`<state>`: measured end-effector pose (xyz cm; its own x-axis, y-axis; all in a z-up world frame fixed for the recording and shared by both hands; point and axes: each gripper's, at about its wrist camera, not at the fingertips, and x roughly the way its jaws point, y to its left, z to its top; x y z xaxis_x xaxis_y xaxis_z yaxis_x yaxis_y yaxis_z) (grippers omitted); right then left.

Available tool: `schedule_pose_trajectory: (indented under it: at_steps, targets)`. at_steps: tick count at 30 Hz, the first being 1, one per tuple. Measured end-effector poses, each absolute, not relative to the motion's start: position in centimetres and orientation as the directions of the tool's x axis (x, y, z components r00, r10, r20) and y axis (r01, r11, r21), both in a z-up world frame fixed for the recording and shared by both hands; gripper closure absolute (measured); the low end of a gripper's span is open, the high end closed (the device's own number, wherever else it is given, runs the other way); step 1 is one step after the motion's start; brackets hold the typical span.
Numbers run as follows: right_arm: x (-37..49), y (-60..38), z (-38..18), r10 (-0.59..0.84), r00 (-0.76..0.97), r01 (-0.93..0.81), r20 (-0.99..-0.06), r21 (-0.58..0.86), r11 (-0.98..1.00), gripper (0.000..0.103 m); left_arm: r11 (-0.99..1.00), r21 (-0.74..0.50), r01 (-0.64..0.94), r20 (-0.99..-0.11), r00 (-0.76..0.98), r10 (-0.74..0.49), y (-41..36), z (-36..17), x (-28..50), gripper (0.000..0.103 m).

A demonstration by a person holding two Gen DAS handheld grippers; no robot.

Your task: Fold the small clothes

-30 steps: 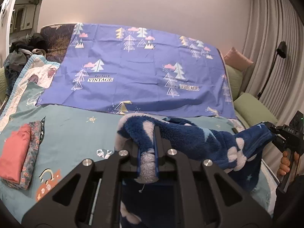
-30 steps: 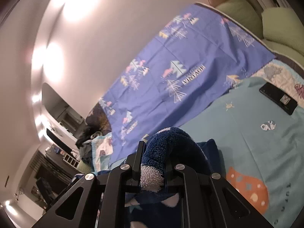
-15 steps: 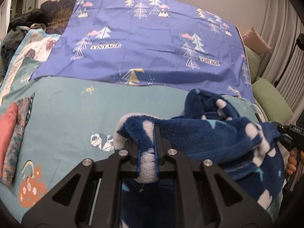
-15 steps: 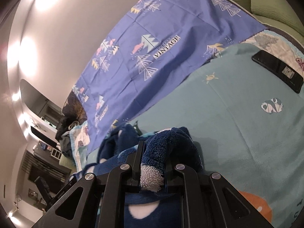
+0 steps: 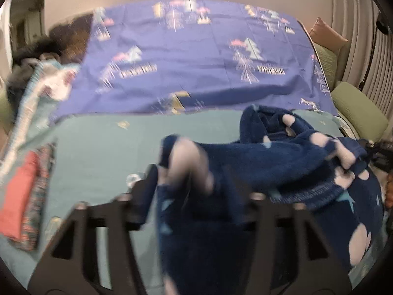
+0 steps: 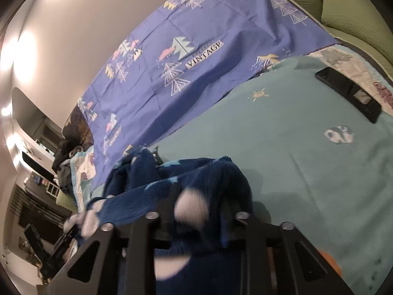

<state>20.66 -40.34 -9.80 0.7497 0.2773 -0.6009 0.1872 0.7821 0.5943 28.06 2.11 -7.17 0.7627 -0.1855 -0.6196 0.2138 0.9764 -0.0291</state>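
No containers in view — just a bed w/ teal blanket [image 5: 98, 147] and purple tree-print sheet [image 5: 196, 61] toward the wall. Task item: navy fleece garment [image 5: 270, 162] w/ pale spots, lying across the blanket's R half, stretched btwn both tools. L gripper [image 5: 194, 184] fingers spread wide, fleece corner loose in the gap, blurred. R gripper [image 6: 199, 211] fingers also apart, fleece bunched btwn them, not pinched. Folded stack [image 5: 22, 196] — coral piece on a patterned one — at blanket's L edge, well apart from the fleece. Black phone [image 6: 348, 93] near blanket's R edge, by the green cushions [image 6: 356, 17]. Open blanket room btwn stack and fleece, and btwn fleece and phone in R wrist view. Vs 0.5 s ago: both sets of fingers were clamped on fleece, now parted; the cloth has sagged lower btwn them; stack and phone unchanged.
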Motion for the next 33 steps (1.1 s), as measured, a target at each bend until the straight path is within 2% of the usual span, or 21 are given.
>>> schedule_pose_trajectory:
  at_steps: [1, 3, 6, 9, 11, 16, 21, 22, 23, 24, 25, 26, 29, 33]
  targets:
    - [19.0, -40.6, -9.0, 0.260, 0.766, 0.183, -0.589, 0.586, 0.789, 0.045, 0.974, -0.018, 0.225, -0.606, 0.773, -0.190, 2.4, -6.6, 27.0, 0.042]
    - [16.2, -41.0, -8.0, 0.245, 0.776, 0.170, -0.581, 0.566, 0.807, 0.041, 0.968, -0.010, 0.249, -0.599, 0.774, -0.206, 3.5, -5.9, 24.7, 0.037]
    - [11.2, -41.7, -8.4, 0.250, 0.761, 0.175, -0.599, 0.560, 0.810, 0.035, 0.962, -0.080, 0.260, -0.627, 0.738, -0.251, 6.3, -6.3, 20.9, 0.031]
    - [6.5, -41.7, -11.0, 0.291, 0.714, 0.203, -0.636, 0.587, 0.784, 0.034, 0.951, -0.164, 0.263, -0.686, 0.662, -0.302, 8.4, -8.2, 17.8, 0.031]
    - [4.4, -41.0, -12.8, 0.347, 0.684, 0.205, -0.642, 0.625, 0.753, 0.034, 0.931, -0.265, 0.252, -0.719, 0.592, -0.364, 9.6, -10.0, 16.1, 0.030]
    - [4.8, -39.9, -15.8, 0.497, 0.663, 0.182, -0.560, 0.765, 0.618, 0.029, 0.892, -0.396, 0.217, -0.766, 0.459, -0.451, 8.9, -13.8, 15.6, 0.029]
    - [8.2, -40.0, -16.4, 0.492, 0.714, 0.193, -0.497, 0.816, 0.545, 0.021, 0.861, -0.472, 0.188, -0.712, 0.495, -0.498, 7.5, -14.8, 18.0, 0.030]
    - [8.8, -39.9, -16.4, 0.482, 0.719, 0.207, -0.501, 0.816, 0.540, 0.023, 0.851, -0.499, 0.160, -0.701, 0.502, -0.506, 7.5, -15.0, 18.6, 0.041]
    - [9.3, -39.8, -16.4, 0.468, 0.722, 0.222, -0.510, 0.811, 0.541, 0.031, 0.839, -0.527, 0.136, -0.692, 0.505, -0.516, 7.5, -15.1, 19.2, 0.050]
    - [9.8, -39.6, -16.4, 0.462, 0.717, 0.232, -0.521, 0.804, 0.547, 0.079, 0.814, -0.569, 0.118, -0.681, 0.487, -0.547, 7.7, -15.4, 19.8, 0.063]
    - [10.2, -39.4, -16.5, 0.484, 0.700, 0.233, -0.525, 0.809, 0.540, 0.089, 0.789, -0.607, 0.097, -0.669, 0.475, -0.572, 7.9, -15.6, 20.0, 0.068]
    - [10.0, -39.3, -16.2, 0.466, 0.708, 0.250, -0.531, 0.805, 0.538, 0.089, 0.778, -0.623, 0.082, -0.661, 0.476, -0.580, 8.0, -15.4, 20.0, 0.070]
    - [8.6, -38.4, -14.0, 0.433, 0.718, 0.222, -0.545, 0.769, 0.599, 0.091, 0.833, -0.535, 0.140, -0.670, 0.530, -0.520, 7.2, -12.9, 18.4, 0.075]
    - [5.6, -37.8, -11.7, 0.461, 0.716, 0.173, -0.524, 0.773, 0.610, 0.091, 0.834, -0.505, 0.222, -0.631, 0.565, -0.532, 8.3, -9.5, 15.0, 0.076]
